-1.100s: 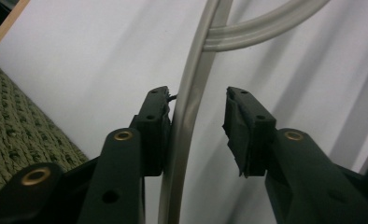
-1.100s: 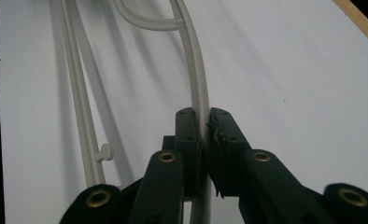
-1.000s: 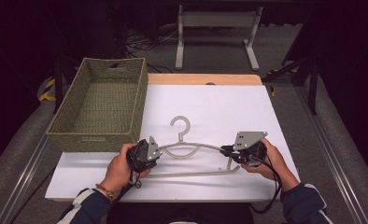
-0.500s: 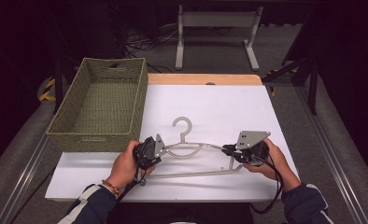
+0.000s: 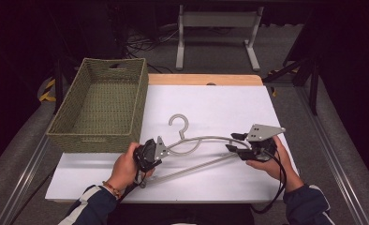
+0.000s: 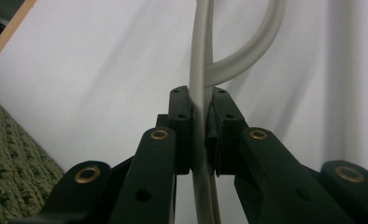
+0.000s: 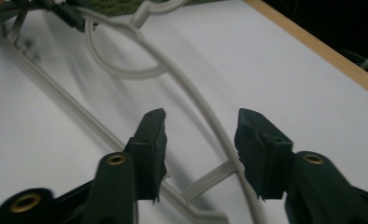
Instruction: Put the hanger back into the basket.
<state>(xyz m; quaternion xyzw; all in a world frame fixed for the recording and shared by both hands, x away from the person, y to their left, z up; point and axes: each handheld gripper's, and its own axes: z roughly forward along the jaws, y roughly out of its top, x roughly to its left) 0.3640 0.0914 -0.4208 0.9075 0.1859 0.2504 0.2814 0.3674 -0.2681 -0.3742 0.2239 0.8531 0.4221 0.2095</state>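
A grey plastic hanger lies on the white tabletop, just beside a woven green basket; the left hand-held gripper is clamped narrow on the hanger's left arm; the right hand-held gripper stands wide, its 2 jaws either side of the hanger's right end, not closed on it.

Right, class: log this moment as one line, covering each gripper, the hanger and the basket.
left gripper: shut on hanger | right gripper: open, jaws either side of hanger arm | basket: empty, left of hanger
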